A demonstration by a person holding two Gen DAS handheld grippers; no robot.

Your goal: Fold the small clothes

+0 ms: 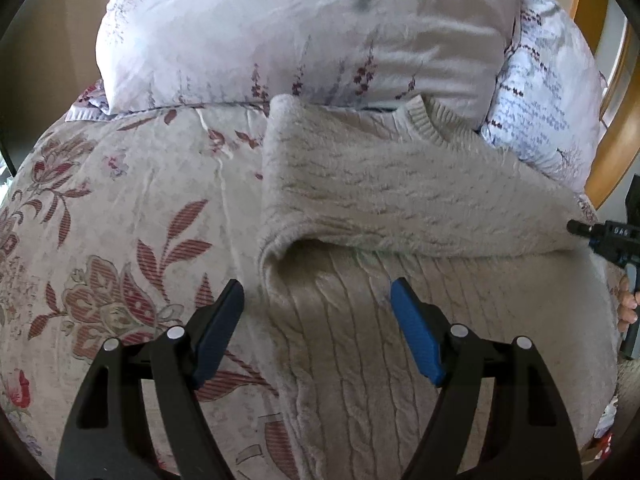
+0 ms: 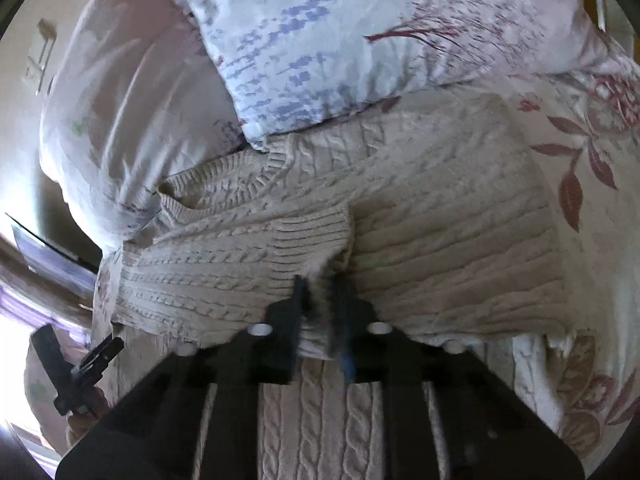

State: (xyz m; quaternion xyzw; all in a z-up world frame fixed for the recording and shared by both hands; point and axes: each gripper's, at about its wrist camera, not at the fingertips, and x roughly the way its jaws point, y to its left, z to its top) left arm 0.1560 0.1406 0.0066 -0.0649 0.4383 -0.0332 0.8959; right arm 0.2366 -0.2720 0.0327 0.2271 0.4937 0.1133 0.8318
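Sweater: a cream cable-knit sweater (image 1: 360, 208) lay on the bed's floral quilt (image 1: 120, 220), its ribbed neckline up against the pillows (image 1: 260, 32) at the head of the bed
Fold so far: one side of the knit was turned over the body, showing its fuzzy reverse in the left wrist view; a sleeve with a ribbed cuff (image 2: 316, 228) lay across the chest in the right wrist view
Left gripper: the left gripper (image 1: 316, 320) hung over the lower part of the sweater near its left edge, blue fingers (image 1: 416, 336) spread wide and holding nothing
Right gripper: the right gripper (image 2: 320, 312) had its fingers drawn narrow on a pinch of cream knit at the turned edge, just below the cuff; the frame was blurred there, but fabric showed between them
Done: by the look of it, the sleeve and side were brought in
Left: the lower half lay flat toward the foot of the bed, so a bottom-to-top fold and a final smoothing appeared to remain
Progress: judged roughly midway
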